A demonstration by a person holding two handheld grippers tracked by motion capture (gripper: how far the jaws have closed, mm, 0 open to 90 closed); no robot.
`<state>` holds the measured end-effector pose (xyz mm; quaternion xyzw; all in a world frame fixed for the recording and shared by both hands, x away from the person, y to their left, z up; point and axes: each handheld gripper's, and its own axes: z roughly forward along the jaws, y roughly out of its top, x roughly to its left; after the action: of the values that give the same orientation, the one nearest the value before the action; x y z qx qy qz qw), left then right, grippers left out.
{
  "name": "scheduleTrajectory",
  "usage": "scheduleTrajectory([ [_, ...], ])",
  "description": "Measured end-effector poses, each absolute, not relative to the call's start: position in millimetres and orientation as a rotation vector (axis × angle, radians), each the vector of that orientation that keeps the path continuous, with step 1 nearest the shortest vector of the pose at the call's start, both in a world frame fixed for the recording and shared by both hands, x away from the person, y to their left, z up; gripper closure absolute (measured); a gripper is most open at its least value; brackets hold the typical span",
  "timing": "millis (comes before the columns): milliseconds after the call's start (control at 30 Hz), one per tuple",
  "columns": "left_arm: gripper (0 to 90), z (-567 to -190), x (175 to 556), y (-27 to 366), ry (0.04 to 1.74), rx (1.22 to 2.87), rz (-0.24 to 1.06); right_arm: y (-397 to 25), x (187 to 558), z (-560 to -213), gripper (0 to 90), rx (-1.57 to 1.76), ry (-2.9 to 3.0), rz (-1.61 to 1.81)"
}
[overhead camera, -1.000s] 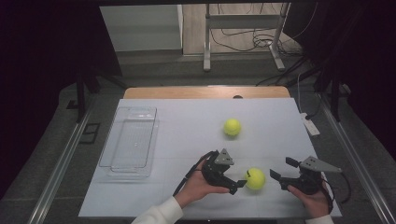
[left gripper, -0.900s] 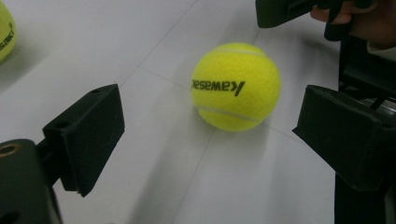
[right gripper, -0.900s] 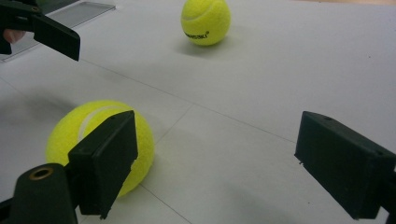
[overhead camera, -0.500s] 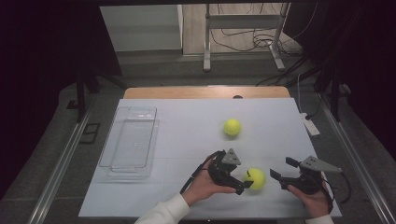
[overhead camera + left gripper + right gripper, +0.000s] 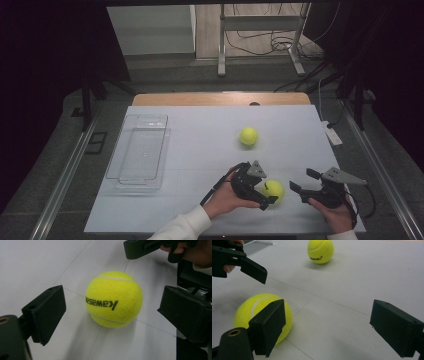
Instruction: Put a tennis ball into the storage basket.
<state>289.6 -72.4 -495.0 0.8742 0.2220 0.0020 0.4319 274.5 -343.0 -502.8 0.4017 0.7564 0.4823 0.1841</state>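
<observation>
Left claw (image 5: 269,192) spread wide around near tennis ball (image 5: 273,190) (no contact yet). Right claw (image 5: 303,182) also apart, just right of it. Second tennis ball (image 5: 248,136) farther off on surface (image 5: 200,150).

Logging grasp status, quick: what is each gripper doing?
Left gripper: open, jaws either side of the near tennis ball, not touching.
Right gripper: open, holding nothing.

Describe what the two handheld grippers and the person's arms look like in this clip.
Both the left gripper and the right gripper are matte black, each with two blocky rectangular jaws. A grey three-cornered plate sits on top of each. A thin black cable trails from the left one. The person wears white long sleeves.
</observation>
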Motion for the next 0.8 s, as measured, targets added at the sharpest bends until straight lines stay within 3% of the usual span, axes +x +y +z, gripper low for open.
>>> scheduleTrajectory([
  [800, 6.6, -510, 297, -102, 0.539, 2.277, -0.022, -345, 275, -503, 13.5, 1.137, 2.129, 1.357],
])
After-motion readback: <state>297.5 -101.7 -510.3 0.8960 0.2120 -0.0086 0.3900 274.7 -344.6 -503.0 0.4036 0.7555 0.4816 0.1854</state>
